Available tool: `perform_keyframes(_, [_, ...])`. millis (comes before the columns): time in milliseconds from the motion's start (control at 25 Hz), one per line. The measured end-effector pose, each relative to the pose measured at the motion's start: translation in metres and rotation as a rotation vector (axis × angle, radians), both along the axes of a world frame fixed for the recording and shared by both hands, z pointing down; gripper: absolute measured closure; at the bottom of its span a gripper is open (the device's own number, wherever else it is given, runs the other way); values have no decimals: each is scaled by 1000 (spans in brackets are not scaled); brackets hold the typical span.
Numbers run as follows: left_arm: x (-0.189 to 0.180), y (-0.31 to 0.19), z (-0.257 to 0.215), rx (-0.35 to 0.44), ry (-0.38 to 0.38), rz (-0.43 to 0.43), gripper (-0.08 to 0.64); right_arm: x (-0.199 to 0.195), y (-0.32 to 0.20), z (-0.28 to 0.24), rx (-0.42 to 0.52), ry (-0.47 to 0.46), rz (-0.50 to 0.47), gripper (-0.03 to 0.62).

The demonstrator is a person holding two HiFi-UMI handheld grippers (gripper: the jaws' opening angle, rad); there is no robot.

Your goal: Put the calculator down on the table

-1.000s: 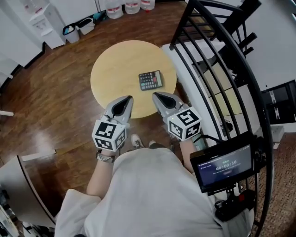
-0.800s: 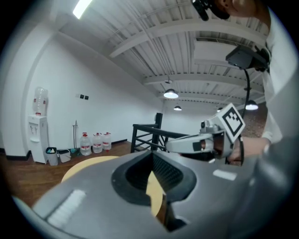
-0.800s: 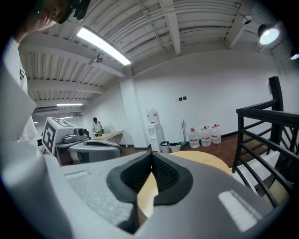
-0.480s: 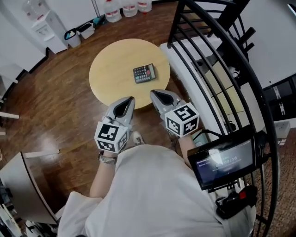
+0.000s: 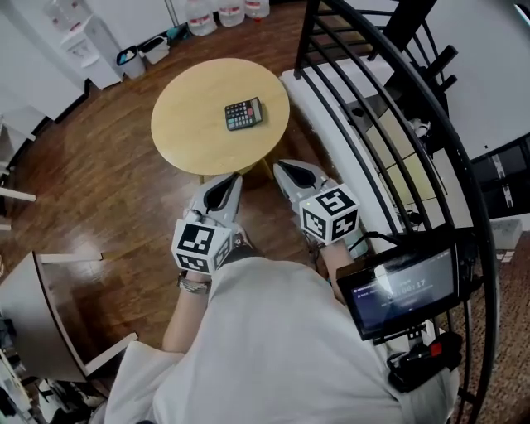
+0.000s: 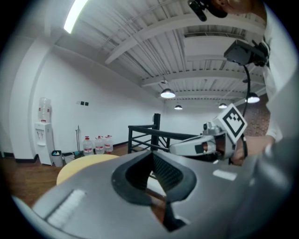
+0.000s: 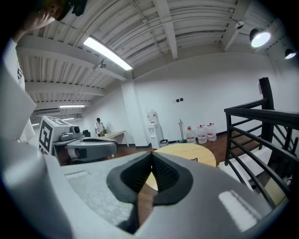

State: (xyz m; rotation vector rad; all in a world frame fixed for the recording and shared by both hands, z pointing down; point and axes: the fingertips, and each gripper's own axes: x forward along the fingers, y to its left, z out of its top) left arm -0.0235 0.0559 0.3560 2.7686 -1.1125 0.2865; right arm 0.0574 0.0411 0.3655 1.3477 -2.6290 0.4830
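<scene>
Grey jaws of left gripper point(image 5: 230, 180) and right gripper point(image 5: 281, 168) sit pressed together — empty.

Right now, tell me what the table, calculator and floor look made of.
Round table: likely wood or laminate, pale matte top. Calculator: probably plastic, dark casing, small keys. Floor: glossy dark wood planks, light glare shows.

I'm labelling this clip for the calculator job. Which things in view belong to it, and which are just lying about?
Belonging to the job: calculator, lying on the round table; left gripper and right gripper, both shut and empty.
Lying about: water bottles, black railing, water dispenser.
</scene>
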Motion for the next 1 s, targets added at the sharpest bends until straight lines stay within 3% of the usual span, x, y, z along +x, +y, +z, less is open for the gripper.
perform_keyframes(400, [-16,46,-12,64,4,-125,555,2,55,-9,52,-12,-69,591])
perform_keyframes(640, [-31,90,-20,91,-16,-209,555,22,106,-2,20,-26,-54,591])
perform_keyframes(1000, [-14,152,-17,68,0,-174,555,4,147,-13,28,-56,-85,591])
